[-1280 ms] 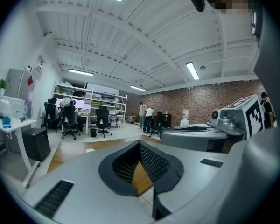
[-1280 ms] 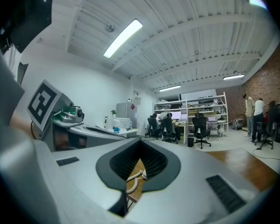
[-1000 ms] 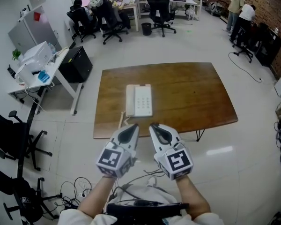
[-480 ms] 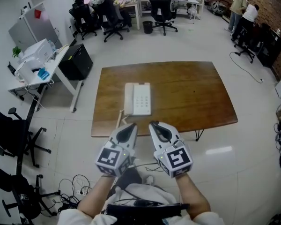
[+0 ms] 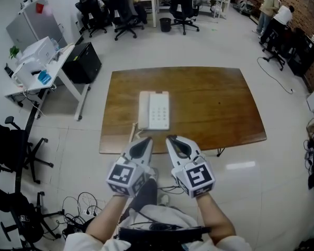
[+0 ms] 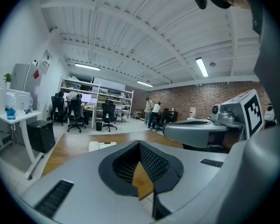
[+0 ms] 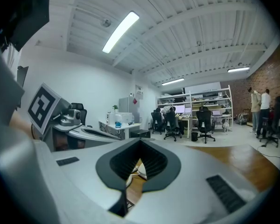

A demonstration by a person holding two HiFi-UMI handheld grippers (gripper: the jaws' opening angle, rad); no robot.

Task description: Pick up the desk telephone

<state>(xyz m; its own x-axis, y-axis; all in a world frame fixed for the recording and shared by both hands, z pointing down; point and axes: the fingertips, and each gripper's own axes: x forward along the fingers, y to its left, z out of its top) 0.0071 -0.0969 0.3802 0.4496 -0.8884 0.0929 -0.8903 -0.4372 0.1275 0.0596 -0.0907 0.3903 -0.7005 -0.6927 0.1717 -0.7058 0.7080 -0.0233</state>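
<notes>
The desk telephone (image 5: pixel 154 110) lies flat on a brown wooden table (image 5: pixel 214 101), left of the table's middle and nearer its front edge than its back edge. The set is off-white, with the handset along its left side and the keypad to the right. A pale cord (image 5: pixel 133 132) runs from its front left corner over the table's front edge. In the left gripper view the telephone (image 6: pixel 101 145) shows as a low pale block on the wood, beyond the jaw tips.

The left gripper (image 5: pixel 145 144) and the right gripper (image 5: pixel 175 143) are held side by side in front of the table's front edge, tips toward the telephone and clear of it. Each gripper's own view shows its jaws together with nothing between them: the left gripper (image 6: pixel 139 144) frames only wood and floor, and the right gripper (image 7: pixel 141 143) frames wood and something pale that cannot be identified. Each carries a marker cube at its rear.

Around the table the floor is pale tile. A white side desk (image 5: pixel 63 61) and a black cabinet (image 5: pixel 83 63) stand to the left, and office chairs (image 5: pixel 180 7) at the far workstations. Two people (image 5: pixel 275 14) stand by the brick wall at the right. Loose cables (image 5: pixel 78 209) lie on the floor at lower left.
</notes>
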